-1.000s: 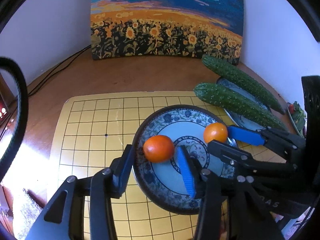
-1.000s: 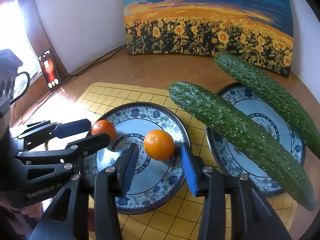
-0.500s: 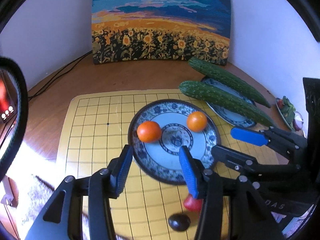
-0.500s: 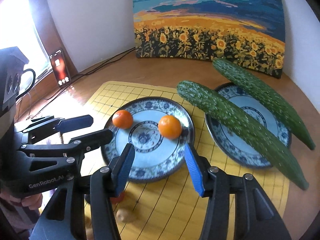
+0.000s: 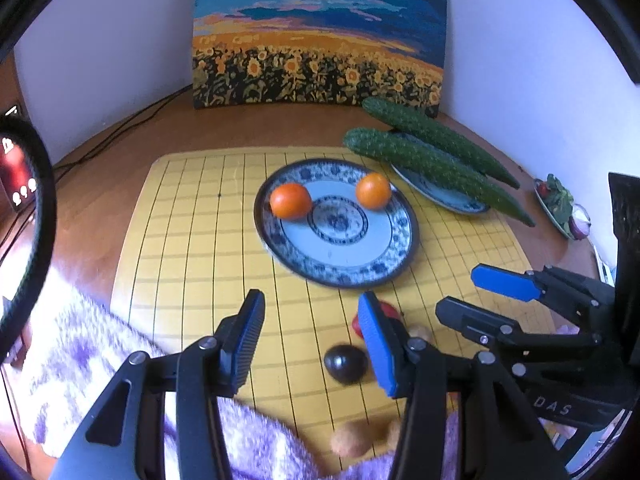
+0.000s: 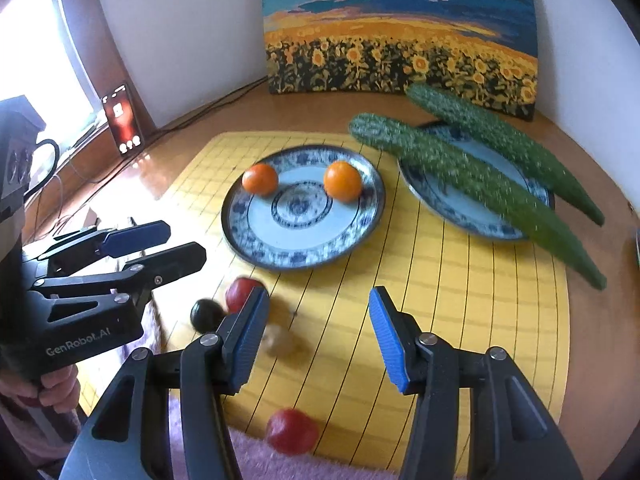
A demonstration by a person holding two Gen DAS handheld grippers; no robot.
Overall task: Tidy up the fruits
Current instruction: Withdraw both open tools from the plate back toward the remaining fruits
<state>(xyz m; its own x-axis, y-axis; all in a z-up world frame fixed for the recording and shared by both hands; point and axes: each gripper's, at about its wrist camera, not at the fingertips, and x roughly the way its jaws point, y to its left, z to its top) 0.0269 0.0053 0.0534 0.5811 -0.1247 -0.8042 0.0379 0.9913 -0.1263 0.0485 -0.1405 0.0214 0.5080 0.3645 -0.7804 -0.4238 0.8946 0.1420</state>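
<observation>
1. The round blue-and-white patterned ceramic plate [image 6: 302, 254] sits on the yellow gridded board [image 6: 460, 300] and holds two oranges: the left orange [image 6: 260, 178] and the right orange [image 6: 343, 181], apart from each other near its far rim.
2. A second blue-and-white plate [image 6: 460, 208] to the right carries two long bumpy green cucumbers [image 6: 480, 184], both overhanging its rim.
3. Loose on the board near the front lie a dark round fruit [image 6: 207, 314], a red fruit [image 6: 240, 292] just beside it, a pale brownish fruit [image 6: 278, 340] and another red fruit [image 6: 291, 431] at the board's near edge.
4. The left gripper [image 5: 310, 344] has its fingers spread wide with nothing between them; the right gripper [image 6: 318, 338] is likewise wide apart and holds nothing.
5. Against a second ago, both grippers have pulled back from the oranges, which they then bracketed on the plate; the loose fruits have come into view.
6. The wooden counter [image 5: 132, 152] carries the board.
</observation>
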